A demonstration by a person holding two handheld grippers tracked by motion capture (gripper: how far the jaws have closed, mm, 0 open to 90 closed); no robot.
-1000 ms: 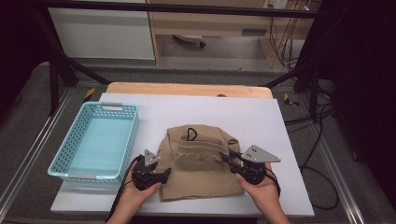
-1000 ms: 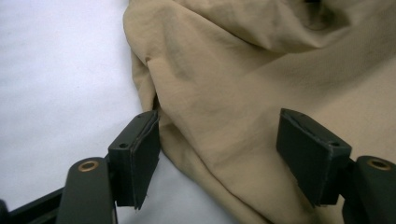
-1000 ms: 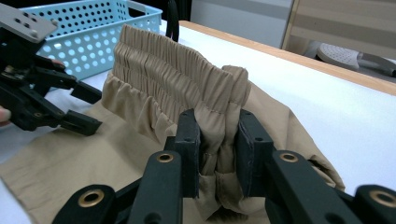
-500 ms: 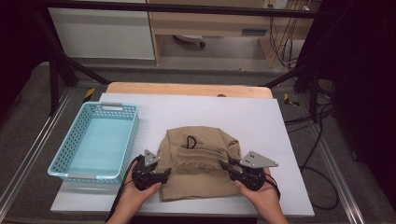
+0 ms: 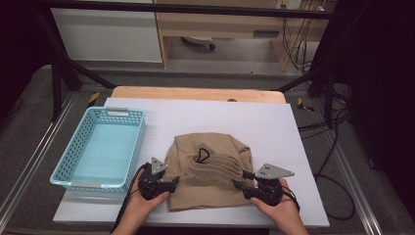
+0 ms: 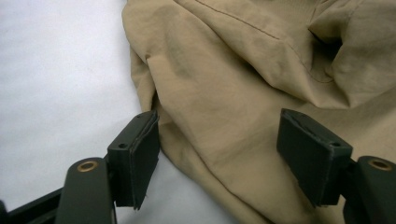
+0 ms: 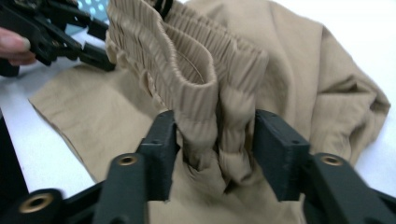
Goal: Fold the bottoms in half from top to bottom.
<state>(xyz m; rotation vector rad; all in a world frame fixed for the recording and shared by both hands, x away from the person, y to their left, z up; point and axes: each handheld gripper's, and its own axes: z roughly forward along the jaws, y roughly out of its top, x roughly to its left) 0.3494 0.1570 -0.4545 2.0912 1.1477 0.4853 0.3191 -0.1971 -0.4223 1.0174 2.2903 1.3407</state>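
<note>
Tan shorts (image 5: pixel 208 171) lie folded on the white table, the ribbed elastic waistband (image 5: pixel 220 166) and a black drawstring loop (image 5: pixel 202 155) on top. My right gripper (image 5: pixel 238 185) is at their right near edge. Its jaws have just been opening, and in the right gripper view the gathered waistband (image 7: pixel 196 79) stands loosely between the parted jaws of this gripper (image 7: pixel 214 149). My left gripper (image 5: pixel 175 182) rests at the shorts' left near edge. In the left gripper view this gripper (image 6: pixel 217 149) is open, with flat tan cloth (image 6: pixel 224 79) lying between the pads.
A light blue plastic basket (image 5: pixel 63 169) stands on the table left of the shorts, close to my left hand. Bare white tabletop (image 5: pixel 274 127) stretches behind and right of the shorts. The table's near edge lies just under both hands.
The right gripper has carried the waistband fold toward the near edge and down onto the shorts, then parted its jaws. The left gripper has stayed put.
</note>
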